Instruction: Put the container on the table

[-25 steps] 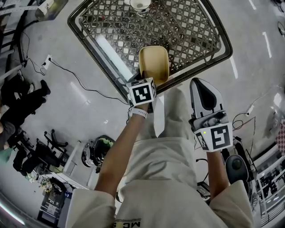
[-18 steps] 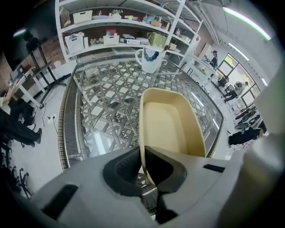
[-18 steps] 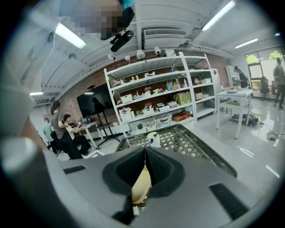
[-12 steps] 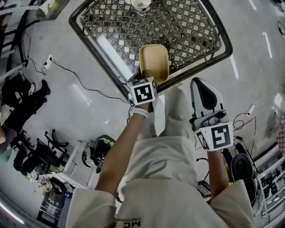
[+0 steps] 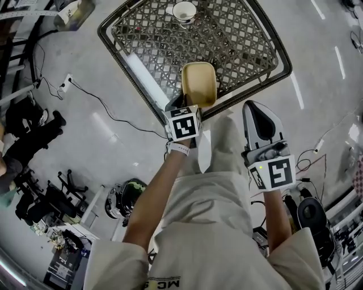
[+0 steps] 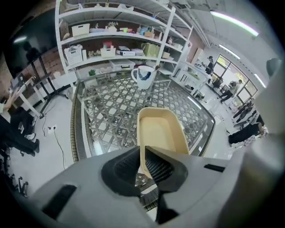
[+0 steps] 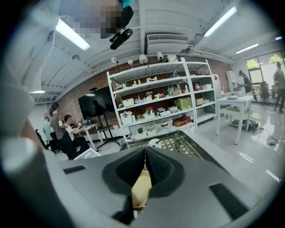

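Observation:
A beige rectangular container (image 5: 198,84) hangs over the near edge of the glass-topped wicker table (image 5: 249,45). My left gripper (image 5: 182,111) is shut on the container's near rim; in the left gripper view the container (image 6: 159,133) stretches away from the jaws (image 6: 143,167) above the table (image 6: 111,111). My right gripper (image 5: 258,116) is shut with nothing in it, held off the table's near right edge. In the right gripper view its closed jaws (image 7: 144,167) point at the table (image 7: 178,141), and a piece of the container (image 7: 141,187) shows below them.
A white cup (image 5: 184,10) stands at the far side of the table, also the cup (image 6: 143,76) in the left gripper view. Shelving (image 6: 111,40) with boxes rises behind the table. Cables (image 5: 96,99) and chairs lie on the floor to the left. People sit at desks (image 7: 62,129).
The left gripper has carried the container slightly farther over the table's near edge; the view has shifted so more of the table and the cup show. The right gripper has stayed put.

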Tool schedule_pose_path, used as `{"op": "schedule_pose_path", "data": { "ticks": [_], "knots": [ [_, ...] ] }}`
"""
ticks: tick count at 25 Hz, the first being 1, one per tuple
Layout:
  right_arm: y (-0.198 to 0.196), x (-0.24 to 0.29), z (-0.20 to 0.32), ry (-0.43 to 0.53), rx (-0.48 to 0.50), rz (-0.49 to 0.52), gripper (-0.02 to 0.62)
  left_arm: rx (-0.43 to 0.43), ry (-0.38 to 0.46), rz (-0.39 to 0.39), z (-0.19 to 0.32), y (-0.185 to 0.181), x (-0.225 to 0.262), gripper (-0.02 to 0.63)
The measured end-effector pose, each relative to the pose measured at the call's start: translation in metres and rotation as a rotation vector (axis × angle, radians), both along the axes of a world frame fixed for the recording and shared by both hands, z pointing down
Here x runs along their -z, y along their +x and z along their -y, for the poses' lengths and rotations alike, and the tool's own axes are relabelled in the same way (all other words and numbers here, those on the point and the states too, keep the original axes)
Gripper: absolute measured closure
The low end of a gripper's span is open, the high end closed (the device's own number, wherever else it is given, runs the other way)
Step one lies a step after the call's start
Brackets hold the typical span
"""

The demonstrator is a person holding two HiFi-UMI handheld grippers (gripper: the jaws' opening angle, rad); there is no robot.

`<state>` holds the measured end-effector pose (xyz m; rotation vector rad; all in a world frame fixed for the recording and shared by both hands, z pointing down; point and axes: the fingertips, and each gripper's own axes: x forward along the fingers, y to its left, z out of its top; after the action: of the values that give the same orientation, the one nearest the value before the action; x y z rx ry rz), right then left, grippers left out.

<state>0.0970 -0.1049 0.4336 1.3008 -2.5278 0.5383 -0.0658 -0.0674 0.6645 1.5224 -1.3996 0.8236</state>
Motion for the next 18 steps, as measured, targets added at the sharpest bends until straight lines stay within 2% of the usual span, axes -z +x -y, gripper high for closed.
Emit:
{"op": "schedule_pose_path", "data": {
  "ticks": [9, 18],
  "knots": [
    [-0.006, 0.032, -0.005, 0.039, -0.002, -0.004, 0.575, -0.025, 0.1, 0.009, 0.008, -0.007, 0.058, 0.58],
    [-0.004, 0.061, -0.01, 0.086, -0.017, -0.01, 0.575, -0.079, 0.246, -0.006, 0.017, -0.006, 0.126, 0.581]
  ]
}}
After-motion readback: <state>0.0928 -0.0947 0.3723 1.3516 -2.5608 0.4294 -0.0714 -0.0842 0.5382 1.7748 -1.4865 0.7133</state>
